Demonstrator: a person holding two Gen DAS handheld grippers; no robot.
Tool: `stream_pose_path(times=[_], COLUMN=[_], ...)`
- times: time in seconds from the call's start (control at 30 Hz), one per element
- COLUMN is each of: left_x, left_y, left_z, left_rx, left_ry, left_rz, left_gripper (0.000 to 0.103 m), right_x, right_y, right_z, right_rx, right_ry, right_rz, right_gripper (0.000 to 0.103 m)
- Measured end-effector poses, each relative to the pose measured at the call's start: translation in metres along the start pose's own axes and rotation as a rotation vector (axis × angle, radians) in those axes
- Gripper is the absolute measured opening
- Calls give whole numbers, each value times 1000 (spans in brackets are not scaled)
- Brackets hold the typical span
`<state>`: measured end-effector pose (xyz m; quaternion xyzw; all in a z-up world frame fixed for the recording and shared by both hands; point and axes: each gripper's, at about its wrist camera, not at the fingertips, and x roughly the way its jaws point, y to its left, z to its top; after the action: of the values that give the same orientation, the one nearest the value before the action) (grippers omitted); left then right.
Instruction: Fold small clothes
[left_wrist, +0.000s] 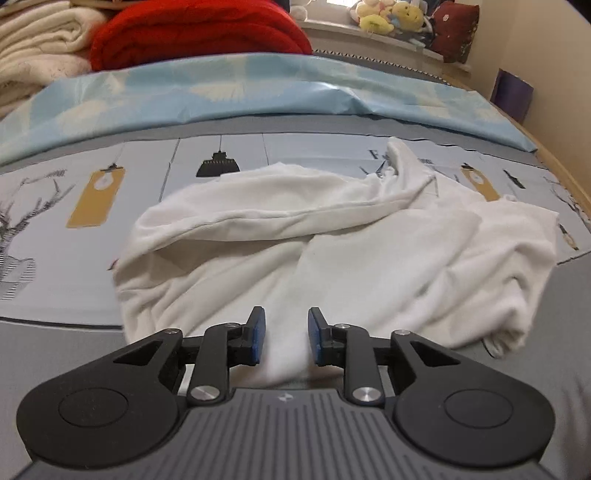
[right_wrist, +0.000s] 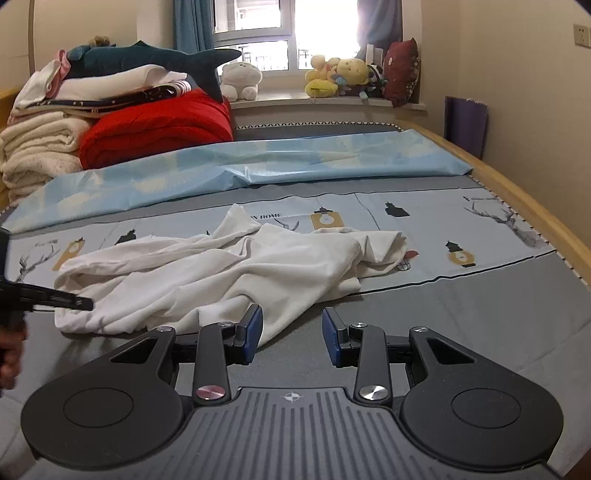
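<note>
While the white garment (left_wrist: 295, 236) is lying crumpled on the bed (left_wrist: 55, 350), the left tool (left_wrist: 283, 338) is straddling its near edge, jaws parted with cloth between them; whether the pads are pinching it I cannot tell. The right tool (right_wrist: 292, 334) is hovering released, the hem just left of it, probably readying a spread. No containers are showing.

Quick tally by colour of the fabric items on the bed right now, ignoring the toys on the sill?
White: 1, crumpled white garment
Red: 1, folded red blanket
Cream: 1, stack of cream blankets
Light blue: 1, light blue patterned sheet
Total: 4
The mixed pile under the plush shark is too jumbled to count.
</note>
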<state>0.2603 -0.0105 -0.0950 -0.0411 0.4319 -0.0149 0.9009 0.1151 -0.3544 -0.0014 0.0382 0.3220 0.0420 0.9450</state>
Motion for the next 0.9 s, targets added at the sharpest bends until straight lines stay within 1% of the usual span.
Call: stream_pose_path(times=[0.03,0.07,0.1,0.13,0.17,0.2,0.23,0.27,0.3,0.4,0.43,0.5,0.57,0.67,0.73,0.77,0.8,0.83,0.87,0.9], left_x=[6,13,20,27,33,40,44,44,41,15,2,-27,-55,-100,-125,-133,-142,-147,-148,-145], left_y=[1,1,2,3,2,4,4,5,3,-2,-1,7,11,24,40,47,57,68,81,98], left_z=[2,4,7,8,9,8,7,7,8,12,12,12,6,-18,-43,-56,-73,-89,-101,-114], left_rx=[-17,-36,-53,-62,-70,-78,-82,-79,-53,25,25,30,98,214,280,315,365,393,393,366], left_ry=[3,-1,-5,-1,8,27,35,26,15,-49,-62,-79,-85,-70,-35,-12,20,47,81,141], left_rz=[-8,-16,-18,-17,-14,-14,-21,-38,-60,-82,-104,-170,-209,-245,-272,-270,-242,-204,-173,-128], left_gripper=[36,44,53,58,59,57,52,27,3,3,3,3,3,3,3,3,3,2,0,0], right_x=[1,3,4,5,6,8,9,10,10,12,12,12,12,11,10,10,11,11,11,9], right_y=[0,1,2,2,3,3,3,3,4,6,7,9,9,9,9,10,10,10,9,8], right_z=[1,1,1,0,0,0,1,1,2,3,4,5,7,6,2,-2,-5,-8,-9,-11], right_rx=[-5,-14,-23,-30,-35,-38,-39,-37,-37,-46,-48,-44,-27,22,55,64,72,83,99,112], right_ry=[1,5,7,11,16,24,30,31,32,40,39,35,31,31,30,34,46,61,68,67], right_rz=[1,0,0,0,-2,-4,-7,-10,-14,-30,-36,-48,-63,-76,-80,-84,-91,-95,-94,-88], right_gripper=[37,37,37,37,37,37,37,37,37,37,37,37,37,37,37,37,37,37,37,37])
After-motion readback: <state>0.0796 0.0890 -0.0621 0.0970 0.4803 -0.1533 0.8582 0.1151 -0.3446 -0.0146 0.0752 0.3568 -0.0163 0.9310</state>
